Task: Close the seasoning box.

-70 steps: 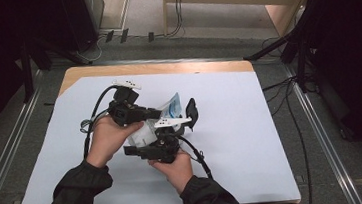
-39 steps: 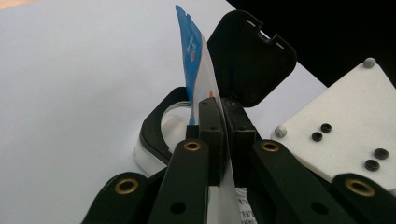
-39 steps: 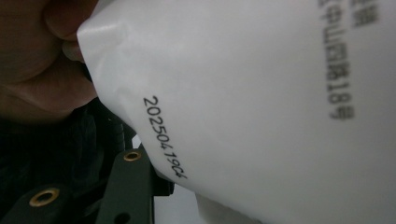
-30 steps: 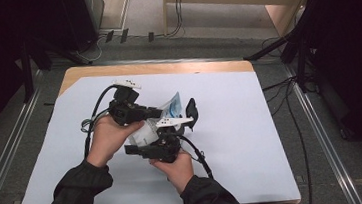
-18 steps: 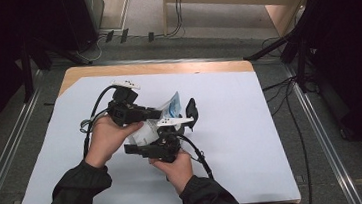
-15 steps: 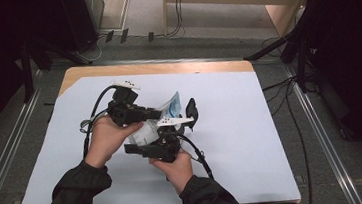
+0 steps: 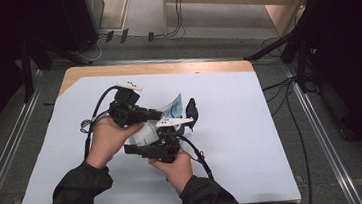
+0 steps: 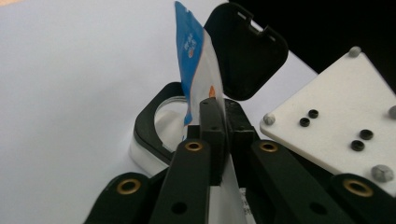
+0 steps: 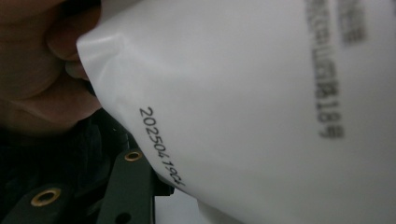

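Between the left gripper's point(image 8: 219, 116) two black jaws, a thin white packet point(image 8: 198, 79) with a blue printed face stands nearly upright, its top edge rising well above the fingertips. Those jaws have just been closing the last little way and are now fully together on the sheet, so the pinch looks settled; otherwise nothing in the high view has shifted over the last couple of seconds, and both hands sit where they sat. My reading is that the grip needed for tearing or opening the packet is now firm on this side.

The packet is flat and limp-looking, glossy white on the back with a dark printed date code point(image 9: 161, 147) running along it (the rest of the print is too blurred to read) and blue with small marks on the front. Seen from above, it point(image 7: 173, 107) pokes up between the two hands, over the middle of the table.

Just beyond the left fingertips lies a black case point(image 8: 159, 126) with a clear window, its hinged lid point(image 8: 245, 56) standing open behind the packet.

The right gripper point(image 7: 160, 146) sits just beneath and beside the left one point(image 7: 132, 111), its jaws partway apart; the packet's white back lies right over them, yet I cannot tell whether they press on it. Under all this lies the pale sheet covering the table point(image 7: 253, 140).
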The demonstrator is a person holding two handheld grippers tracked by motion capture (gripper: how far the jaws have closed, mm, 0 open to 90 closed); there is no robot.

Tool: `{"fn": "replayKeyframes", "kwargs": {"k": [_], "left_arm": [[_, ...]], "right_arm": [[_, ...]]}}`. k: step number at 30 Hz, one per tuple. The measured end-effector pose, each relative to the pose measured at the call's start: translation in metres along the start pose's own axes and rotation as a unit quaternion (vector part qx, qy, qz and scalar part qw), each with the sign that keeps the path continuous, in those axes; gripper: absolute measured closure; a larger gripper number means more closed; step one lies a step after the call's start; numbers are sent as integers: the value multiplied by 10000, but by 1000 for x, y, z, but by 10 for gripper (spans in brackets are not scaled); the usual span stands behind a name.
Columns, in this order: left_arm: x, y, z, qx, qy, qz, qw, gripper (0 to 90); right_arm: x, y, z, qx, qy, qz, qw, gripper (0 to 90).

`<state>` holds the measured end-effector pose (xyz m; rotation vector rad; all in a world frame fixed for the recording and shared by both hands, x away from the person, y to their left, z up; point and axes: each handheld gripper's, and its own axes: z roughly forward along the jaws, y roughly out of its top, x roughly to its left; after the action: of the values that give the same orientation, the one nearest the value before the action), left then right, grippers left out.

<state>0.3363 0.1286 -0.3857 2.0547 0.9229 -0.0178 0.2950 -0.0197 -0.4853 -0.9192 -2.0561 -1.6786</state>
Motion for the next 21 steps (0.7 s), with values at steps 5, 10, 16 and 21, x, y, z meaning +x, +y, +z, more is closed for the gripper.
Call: {"fn": "replayKeyframes", "kwargs": {"k": [5,10,16,21], "left_arm": [[0,1,-1,-32,29,-25,10000,900],[2,1,-1,-64,74,-64,9999,900],[4,1,-3,-96,98,-140,9998,900],[4,1,-3,-103,84,-144,9998,900]], "right_arm": [[2,0,0,-6,-109,-107,9999,547],[2,-1,0,-10,-153,-152,9998,541],[4,-1,0,13,-220,-209,9995,549],[3,0,0,-9,-191,-136,9997,562]]}}
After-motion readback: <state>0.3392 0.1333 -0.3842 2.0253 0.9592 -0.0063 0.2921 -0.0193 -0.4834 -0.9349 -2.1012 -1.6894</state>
